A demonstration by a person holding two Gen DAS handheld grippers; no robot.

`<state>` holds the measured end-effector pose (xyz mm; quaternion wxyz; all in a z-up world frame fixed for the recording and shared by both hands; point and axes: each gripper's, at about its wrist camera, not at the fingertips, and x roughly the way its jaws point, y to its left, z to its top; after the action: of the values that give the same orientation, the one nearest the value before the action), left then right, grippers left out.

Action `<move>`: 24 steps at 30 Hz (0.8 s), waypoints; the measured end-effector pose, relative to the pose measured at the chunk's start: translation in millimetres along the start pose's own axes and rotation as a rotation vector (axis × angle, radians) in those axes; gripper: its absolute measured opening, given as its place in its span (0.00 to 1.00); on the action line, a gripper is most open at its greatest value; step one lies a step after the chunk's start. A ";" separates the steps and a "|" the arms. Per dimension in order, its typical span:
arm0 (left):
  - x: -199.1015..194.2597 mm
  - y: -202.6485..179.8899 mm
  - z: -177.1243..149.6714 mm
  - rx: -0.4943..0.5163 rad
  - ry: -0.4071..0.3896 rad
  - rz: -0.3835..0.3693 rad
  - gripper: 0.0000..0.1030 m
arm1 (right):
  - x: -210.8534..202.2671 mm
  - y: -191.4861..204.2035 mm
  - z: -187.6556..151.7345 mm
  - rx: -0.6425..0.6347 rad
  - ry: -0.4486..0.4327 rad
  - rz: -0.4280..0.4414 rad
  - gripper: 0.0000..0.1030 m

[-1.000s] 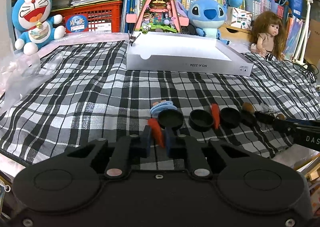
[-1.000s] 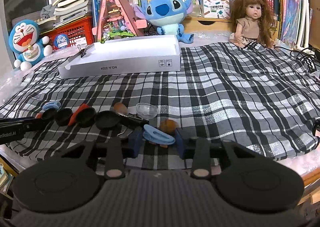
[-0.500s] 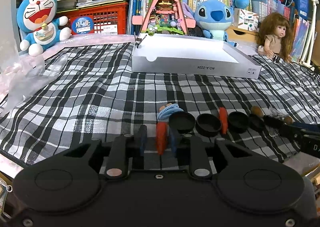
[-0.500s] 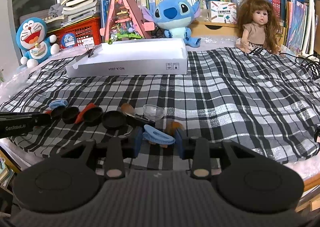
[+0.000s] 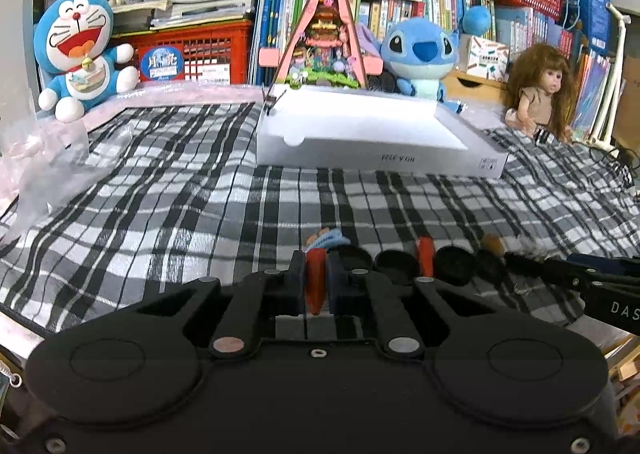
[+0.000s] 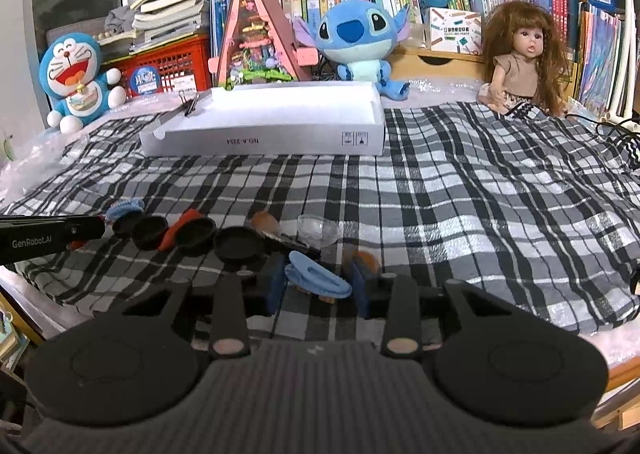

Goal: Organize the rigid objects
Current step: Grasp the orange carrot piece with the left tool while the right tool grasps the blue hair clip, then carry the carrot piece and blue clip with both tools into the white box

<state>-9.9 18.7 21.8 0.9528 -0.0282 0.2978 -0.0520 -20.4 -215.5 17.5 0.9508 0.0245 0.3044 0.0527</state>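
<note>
My left gripper (image 5: 315, 266) is shut on a thin orange piece (image 5: 316, 286) that stands upright between its pads, low over the plaid cloth (image 5: 180, 214). Just beyond lie a toothed light blue piece (image 5: 330, 240), three black round lids (image 5: 394, 266) and a second orange piece (image 5: 425, 258). In the right wrist view my right gripper (image 6: 318, 290) has a smooth light blue piece (image 6: 312, 272) crosswise between its pads; the jaws are closing and the pads touch its ends. The black lids (image 6: 238, 244) lie to its left.
A shallow white box (image 6: 272, 126) lies open at the back of the cloth. A brown ball (image 6: 264, 222) and a clear little cup (image 6: 320, 230) lie near the lids. Plush toys, a doll (image 6: 520, 62), books and a red crate line the back. The cloth's front edge is close.
The left jaws loosened briefly, then shut again; the orange piece went from tilted to upright. The right jaws widened a little and came back onto the blue piece. Both hands stayed put.
</note>
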 end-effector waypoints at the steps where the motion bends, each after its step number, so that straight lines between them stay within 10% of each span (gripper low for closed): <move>1: -1.3 -0.4 2.9 0.000 -0.004 -0.006 0.09 | -1.4 -0.4 1.9 0.003 -0.005 0.002 0.39; 24: 58.5 -0.1 125.2 -0.009 -0.005 -0.036 0.09 | 54.4 -24.6 98.1 0.060 -0.004 0.008 0.39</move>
<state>109.3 14.7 91.6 0.9523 -0.0382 0.2950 -0.0678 82.7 -235.1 64.0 0.9500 0.0542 0.3040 0.0475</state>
